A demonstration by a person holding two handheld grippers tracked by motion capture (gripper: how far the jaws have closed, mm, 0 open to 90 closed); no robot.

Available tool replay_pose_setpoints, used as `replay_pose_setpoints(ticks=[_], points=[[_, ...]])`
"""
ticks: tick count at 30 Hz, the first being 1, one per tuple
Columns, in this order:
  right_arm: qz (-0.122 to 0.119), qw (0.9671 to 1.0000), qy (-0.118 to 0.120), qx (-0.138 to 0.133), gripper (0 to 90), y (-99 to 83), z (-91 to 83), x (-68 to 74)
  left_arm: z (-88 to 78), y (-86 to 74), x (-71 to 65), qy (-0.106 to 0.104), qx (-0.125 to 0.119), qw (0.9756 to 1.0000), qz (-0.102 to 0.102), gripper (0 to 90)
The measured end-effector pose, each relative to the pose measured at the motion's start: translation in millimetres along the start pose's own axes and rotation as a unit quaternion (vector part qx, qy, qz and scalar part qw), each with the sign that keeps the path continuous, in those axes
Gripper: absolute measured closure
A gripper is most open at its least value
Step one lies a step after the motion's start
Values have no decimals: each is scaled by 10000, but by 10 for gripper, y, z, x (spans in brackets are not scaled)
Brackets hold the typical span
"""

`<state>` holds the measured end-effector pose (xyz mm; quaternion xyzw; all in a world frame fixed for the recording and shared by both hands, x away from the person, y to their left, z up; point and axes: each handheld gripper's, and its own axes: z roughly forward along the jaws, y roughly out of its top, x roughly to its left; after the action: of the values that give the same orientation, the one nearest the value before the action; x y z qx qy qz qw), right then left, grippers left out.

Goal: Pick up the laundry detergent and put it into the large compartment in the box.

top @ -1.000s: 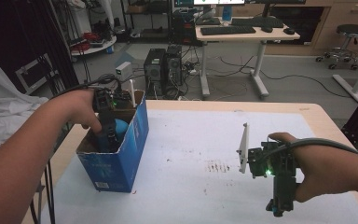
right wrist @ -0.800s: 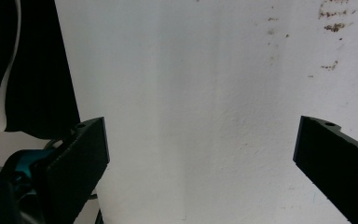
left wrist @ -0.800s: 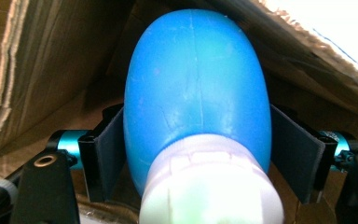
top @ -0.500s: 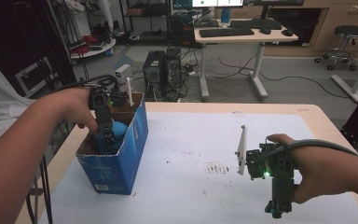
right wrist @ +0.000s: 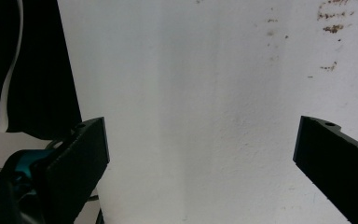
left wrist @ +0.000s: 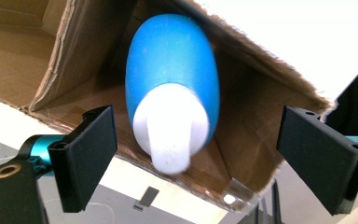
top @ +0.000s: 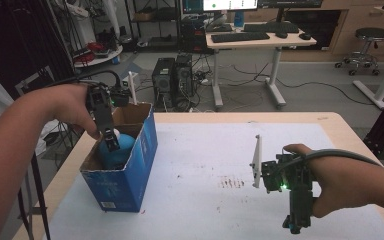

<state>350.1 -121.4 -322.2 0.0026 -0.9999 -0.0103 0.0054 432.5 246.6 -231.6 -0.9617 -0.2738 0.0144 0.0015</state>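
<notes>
High view: a blue cardboard box (top: 130, 172) is standing open at the left edge of the white-covered table (top: 205, 165), its near corner close to the table's front left. The left gripper (top: 111, 142) is reaching down into the box mouth, and a blue bottle (top: 117, 150) is lying inside beneath it. The right gripper (top: 295, 227) is hovering near the table's front right, well apart from the box, with a broad stretch of bare white surface lying between them; a patch of brown marks (top: 231, 182) is showing just left of it. Left gripper view: the left gripper (left wrist: 196, 154) is holding its jaws wide, one on each side of the blue bottle (left wrist: 172, 84), whose white cap (left wrist: 170, 135) is pointing toward the camera; neither jaw is touching it, and the brown box walls (left wrist: 74, 51) are closing in on both sides. Right gripper view: the right gripper (right wrist: 200, 154) is spread wide with nothing between its jaws, looking onto the white table surface (right wrist: 191, 93), whose edge is running down the left against darkness.
</notes>
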Motion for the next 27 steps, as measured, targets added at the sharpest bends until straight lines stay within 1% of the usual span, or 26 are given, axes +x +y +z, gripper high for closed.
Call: replay_pose_setpoints(ticks=[1, 2, 3, 5, 6, 10, 12, 14, 16, 17, 19, 20, 21, 23, 25, 27], points=[[0, 10000, 0, 0, 24, 0, 0, 0, 0, 0, 0, 0, 0, 10000, 0, 108], [-27, 10000, 2, -9, 24, 1, 1, -4, -41, 3, -20, 27, 29, 10000, -2, 108], [-11, 10000, -5, -16, 24, 7, -1, 1, -64, 8, -30, 31, 34, 10000, 48, 89], [-12, 10000, 1, -17, 24, 7, -2, 0, -103, 23, -59, 43, 8, 10000, 80, 76], [-22, 10000, 3, -16, 24, 5, -1, -4, -128, 36, -77, 51, 4, 9999, 145, 60], [14, 10000, 14, -24, 24, -1, -19, -16, -218, 116, -176, 35, -49, 9994, 342, 50], [32, 10000, 3, -29, 24, -2, -28, -23, -250, 169, -232, 23, -38, 9991, 426, 49], [53, 10000, 8, -29, 24, -1, -35, -25, -270, 223, -282, 59, 4, 9984, 559, 49], [45, 10000, 5, -36, 24, 1, -36, -24, -282, 273, -326, 72, 14, 9979, 640, 48], [23, 10000, 7, -35, 24, 1, -35, -25, -285, 296, -353, 119, 17, 9977, 664, 18], [5, 10000, 12, -39, 24, 2, -32, -25, -291, 346, -390, 92, 39, 9971, 760, 16], [5, 10000, 12, -39, 24, 2, -32, -25, -291, 346, -390, 92, 39, 9971, 760, 16], [22, 10000, 20, -28, 24, -1, -36, -22, -282, 398, -424, 80, 25, 9964, 843, 16], [19, 10000, -2, -56, 24, -10, -43, -24, -252, 453, -456, 65, 59, 9955, 939, 16], [32, 10000, -6, -65, 24, -15, -44, -24, -212, 518, -492, 151, 61, 9946, 1028, 16], [68, 10000, 4, -54, 24, -20, -53, -26, -164, 591, -533, 165, 55, 9931, 1156, 16]])
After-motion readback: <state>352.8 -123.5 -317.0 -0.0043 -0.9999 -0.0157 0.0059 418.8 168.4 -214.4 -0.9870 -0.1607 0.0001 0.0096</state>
